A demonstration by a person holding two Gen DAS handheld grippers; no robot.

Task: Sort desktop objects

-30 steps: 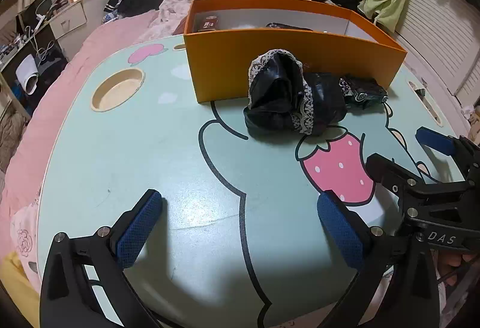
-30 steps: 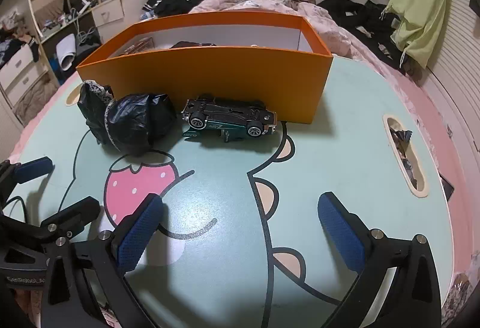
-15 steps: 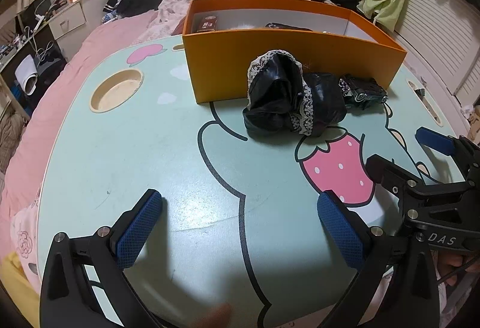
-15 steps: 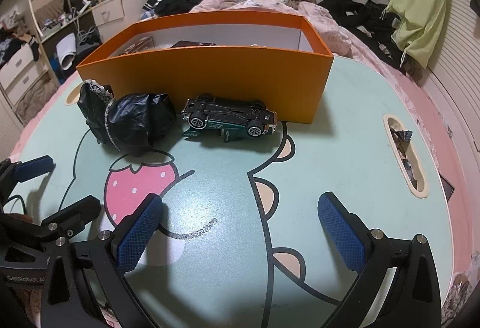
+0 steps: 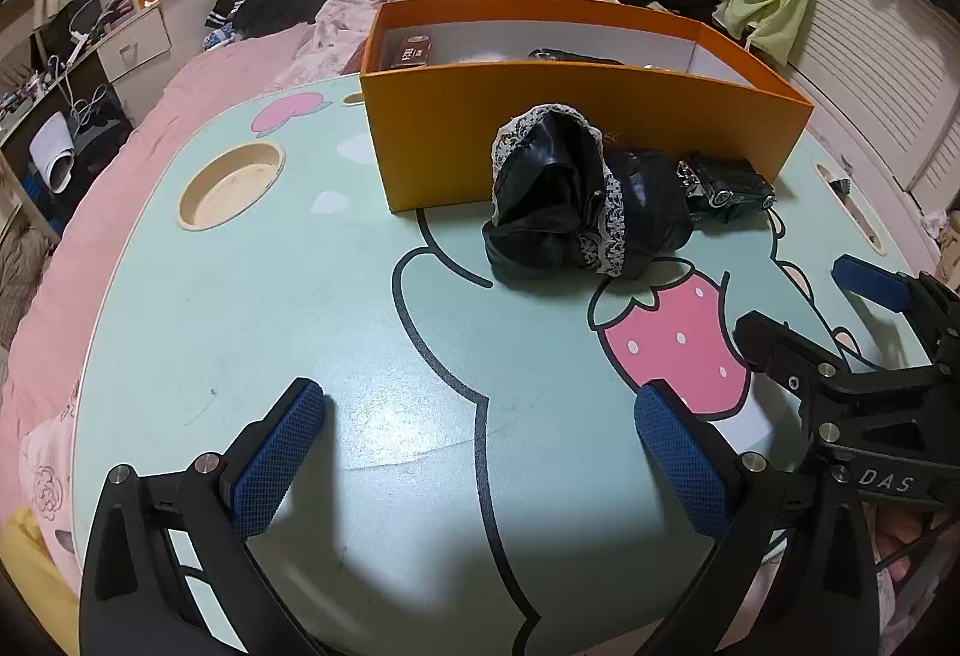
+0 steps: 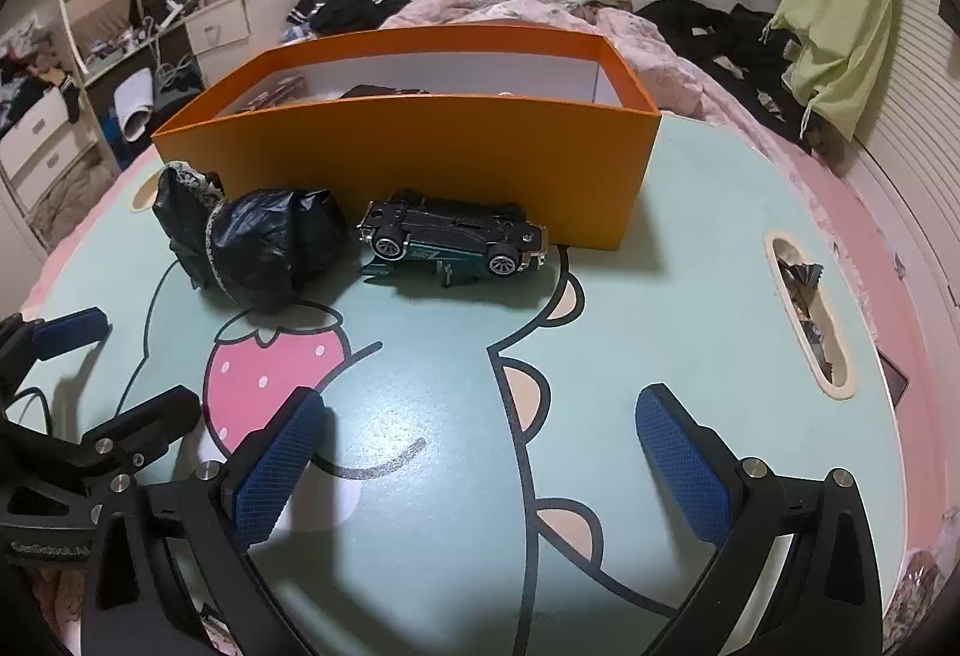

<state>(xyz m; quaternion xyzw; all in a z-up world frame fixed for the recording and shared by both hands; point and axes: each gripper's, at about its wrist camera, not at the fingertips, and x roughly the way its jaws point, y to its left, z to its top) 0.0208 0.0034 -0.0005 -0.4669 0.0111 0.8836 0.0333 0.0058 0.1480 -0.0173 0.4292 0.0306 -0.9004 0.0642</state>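
An orange box (image 5: 576,128) (image 6: 420,170) stands at the back of the green cartoon table (image 5: 300,308) with a few small items inside. In front of it lies a black lace-trimmed cloth bundle (image 5: 576,212) (image 6: 258,248). Beside that, an upturned green toy car (image 6: 456,242) (image 5: 726,188) rests on its roof. My left gripper (image 5: 480,452) is open and empty, low over the table's front. My right gripper (image 6: 480,452) is open and empty, to the right of the left one, and shows in the left wrist view (image 5: 822,314).
A round cup recess (image 5: 231,185) sits at the table's left. A slot (image 6: 810,320) with small items lies at the right. The table sits on a pink bed with clothes heaped behind; drawers and shelves stand at the left.
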